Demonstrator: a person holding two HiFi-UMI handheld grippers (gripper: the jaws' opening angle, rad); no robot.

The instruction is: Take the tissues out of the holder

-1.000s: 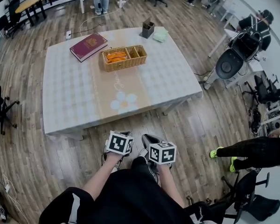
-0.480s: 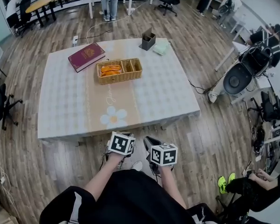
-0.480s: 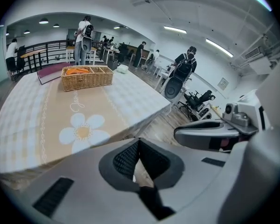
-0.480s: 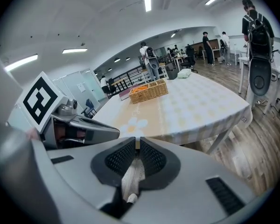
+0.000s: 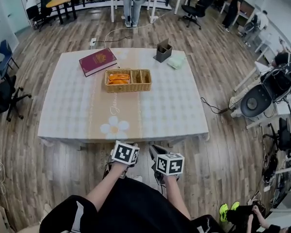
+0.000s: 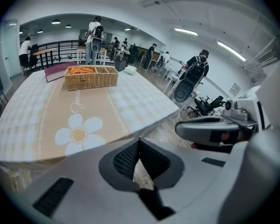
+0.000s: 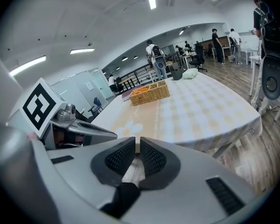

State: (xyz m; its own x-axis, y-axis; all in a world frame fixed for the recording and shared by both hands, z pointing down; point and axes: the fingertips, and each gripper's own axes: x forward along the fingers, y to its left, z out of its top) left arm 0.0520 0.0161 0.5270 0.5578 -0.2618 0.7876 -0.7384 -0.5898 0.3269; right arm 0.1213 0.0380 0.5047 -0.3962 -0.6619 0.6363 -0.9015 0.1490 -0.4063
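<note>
The dark tissue holder (image 5: 163,51) stands at the table's far right, with a pale green heap of tissues (image 5: 176,62) lying beside it on the cloth. Both grippers hang in front of me below the table's near edge, far from the holder. My left gripper (image 5: 132,145) is shut, its tips touching with nothing between them (image 6: 139,141). My right gripper (image 5: 155,151) is shut to a thin slit and holds nothing (image 7: 136,143). In the gripper views the holder (image 6: 120,65) (image 7: 177,74) and tissues (image 6: 130,69) (image 7: 190,73) look small and distant.
A wicker basket (image 5: 128,80) with orange items sits mid-table, and a maroon book (image 5: 99,61) lies at the far left. The checked cloth has a flower print (image 5: 114,127) near the front edge. Office chairs, desks and people surround the table.
The view has tilted up, so the table sits lower and more of the room's far end shows. Both grippers stay low in front of me, still shut.
</note>
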